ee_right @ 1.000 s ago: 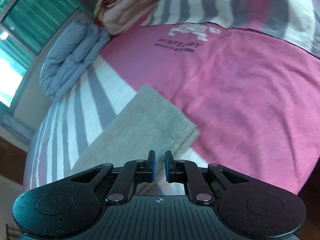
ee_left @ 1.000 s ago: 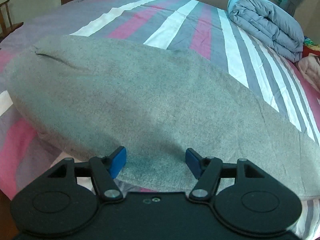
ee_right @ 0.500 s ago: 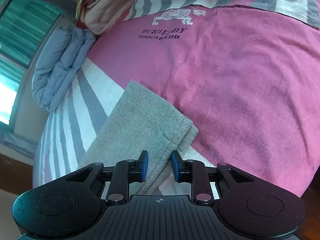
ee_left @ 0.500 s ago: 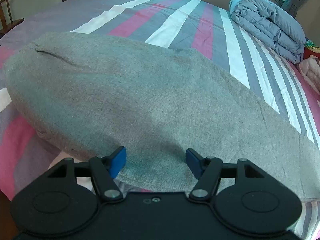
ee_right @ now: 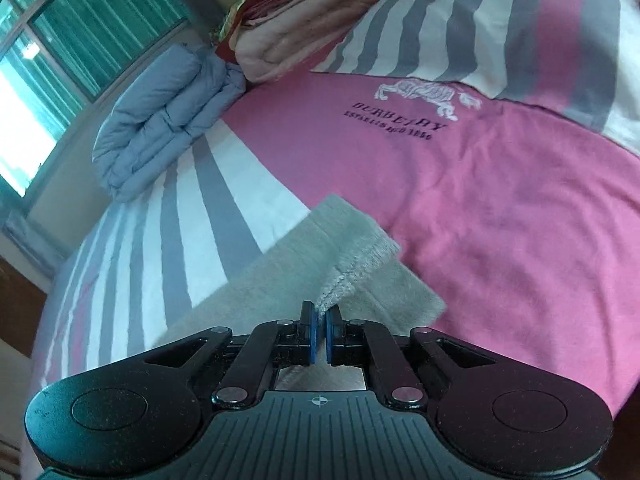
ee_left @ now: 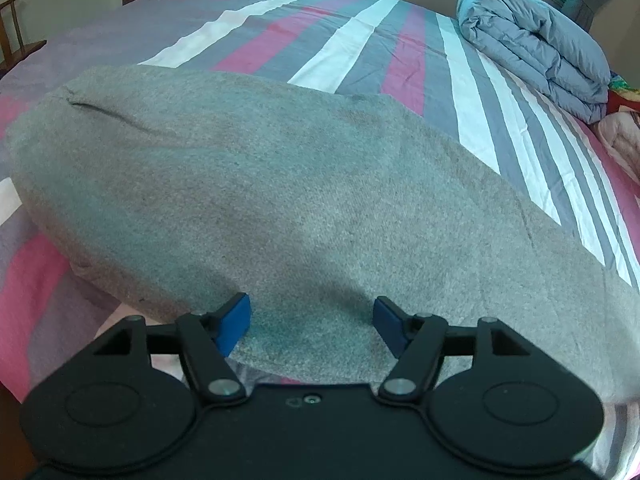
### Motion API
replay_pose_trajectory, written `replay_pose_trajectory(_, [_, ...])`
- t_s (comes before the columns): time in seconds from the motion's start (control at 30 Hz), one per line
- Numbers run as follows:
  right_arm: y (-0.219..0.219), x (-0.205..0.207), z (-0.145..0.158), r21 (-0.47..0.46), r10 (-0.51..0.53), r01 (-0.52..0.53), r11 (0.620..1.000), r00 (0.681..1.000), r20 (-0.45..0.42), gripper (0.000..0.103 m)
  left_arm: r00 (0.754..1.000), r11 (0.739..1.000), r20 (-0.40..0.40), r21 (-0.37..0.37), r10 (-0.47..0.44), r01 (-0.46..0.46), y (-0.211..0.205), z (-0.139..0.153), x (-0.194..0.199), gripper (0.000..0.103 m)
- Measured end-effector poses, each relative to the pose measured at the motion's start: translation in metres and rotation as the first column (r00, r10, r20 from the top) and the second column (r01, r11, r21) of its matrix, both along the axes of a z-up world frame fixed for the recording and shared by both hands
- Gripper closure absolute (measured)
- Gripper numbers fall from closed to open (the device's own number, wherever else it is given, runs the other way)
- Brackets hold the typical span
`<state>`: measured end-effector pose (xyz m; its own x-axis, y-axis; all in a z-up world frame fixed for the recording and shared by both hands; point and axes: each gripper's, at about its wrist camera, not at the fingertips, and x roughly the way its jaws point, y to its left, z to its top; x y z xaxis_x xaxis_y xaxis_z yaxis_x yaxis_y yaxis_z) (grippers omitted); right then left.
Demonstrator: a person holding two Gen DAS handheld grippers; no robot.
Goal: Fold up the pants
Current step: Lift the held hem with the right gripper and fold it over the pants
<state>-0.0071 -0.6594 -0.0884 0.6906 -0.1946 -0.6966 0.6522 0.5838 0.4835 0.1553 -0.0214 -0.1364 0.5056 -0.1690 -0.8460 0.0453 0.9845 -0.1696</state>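
Note:
Grey pants (ee_left: pixel 280 200) lie flat across the striped bed sheet (ee_left: pixel 360 32). In the left wrist view my left gripper (ee_left: pixel 310 318) hovers over their near edge. Its jaws are opening, and the blue pads (ee_left: pixel 234 322) stand apart on either side of the fabric without pressing it. In the right wrist view my right gripper (ee_right: pixel 320 324) is shut on the hem of the upper pant leg (ee_right: pixel 352 252). That hem is pinched between the pads and lifted off the lower leg (ee_right: pixel 400 292).
A folded blue-grey duvet (ee_left: pixel 536 44) (ee_right: pixel 160 120) sits at the bed's far side under the window (ee_right: pixel 60 40). A folded pink blanket (ee_right: pixel 304 36) and a striped pillow (ee_right: pixel 500 20) lie beside it. A wooden chair (ee_left: pixel 16 28) stands past the bed's left edge.
The right gripper opened around the pant leg hem, then shut on it and raised it. The left gripper stayed where it was, its jaws a touch wider.

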Motion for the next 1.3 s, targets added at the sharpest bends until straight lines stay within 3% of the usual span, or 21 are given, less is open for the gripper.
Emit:
replay_pose_trajectory(0.07, [-0.005,-0.002,-0.024,0.054,-0.01,0.013,0.998,0.998,-0.064,0.099,1.0,1.0,0.003,0.01,-0.006,0.006,-0.001,0.0,0.0,0.042])
replay_pose_trajectory(0.17, [-0.003,-0.002,-0.022,0.058,-0.013,0.016,0.998,0.999,-0.047,0.098,1.0,1.0,0.0,0.007,-0.004,0.004,0.0,0.0,0.001,0.042])
replay_pose_trajectory(0.23, [-0.006,-0.008,-0.018,0.085,-0.03,0.031,0.996,0.999,-0.014,0.086,1.0,1.0,0.0,0.003,0.0,0.0,0.001,0.0,0.001,0.042])
replay_pose_trajectory(0.3, [-0.009,-0.018,-0.017,0.091,-0.068,0.068,0.994,0.998,-0.006,0.05,1.0,1.0,0.004,0.011,-0.006,0.006,-0.001,0.0,0.001,0.041])
replay_pose_trajectory(0.37, [-0.011,-0.029,-0.02,0.12,-0.097,0.095,0.988,0.995,0.015,0.041,1.0,1.0,0.007,0.02,-0.015,0.014,-0.002,-0.001,0.0,0.04])
replay_pose_trajectory(0.6, [-0.018,-0.021,-0.027,0.225,-0.12,0.102,0.969,0.991,0.064,0.041,1.0,1.0,0.009,0.026,-0.017,0.017,-0.004,0.0,0.0,0.039])
replay_pose_trajectory(0.73, [-0.021,-0.018,-0.042,0.334,-0.178,0.128,0.934,0.976,0.124,0.042,1.0,0.999,0.012,0.033,-0.023,0.023,-0.006,0.0,-0.001,0.038])
replay_pose_trajectory(0.83, [-0.021,-0.018,-0.045,0.351,-0.207,0.148,0.925,0.969,0.136,0.045,1.0,0.999,0.014,0.036,-0.026,0.026,-0.007,-0.001,-0.001,0.035])
replay_pose_trajectory(0.87, [-0.022,-0.02,-0.047,0.362,-0.231,0.167,0.917,0.963,0.139,0.055,0.999,0.999,0.015,0.04,-0.029,0.028,-0.008,-0.001,-0.001,0.034])
replay_pose_trajectory(0.9, [-0.023,-0.022,-0.051,0.374,-0.259,0.192,0.907,0.956,0.14,0.076,0.999,0.998,0.017,0.045,-0.032,0.031,-0.009,-0.001,-0.001,0.034])
replay_pose_trajectory(0.93, [-0.026,-0.024,-0.057,0.401,-0.293,0.217,0.89,0.946,0.137,0.089,0.999,0.998,0.018,0.05,-0.036,0.035,-0.01,-0.001,-0.002,0.034])
replay_pose_trajectory(0.97, [-0.027,-0.027,-0.064,0.431,-0.318,0.227,0.873,0.936,0.151,0.093,0.999,0.998,0.019,0.052,-0.038,0.037,-0.011,-0.001,-0.002,0.034])
replay_pose_trajectory(1.3, [-0.034,-0.03,-0.064,0.448,-0.329,0.204,0.87,0.918,0.222,0.092,0.999,0.998,0.018,0.053,-0.041,0.04,-0.011,-0.003,-0.002,0.03])
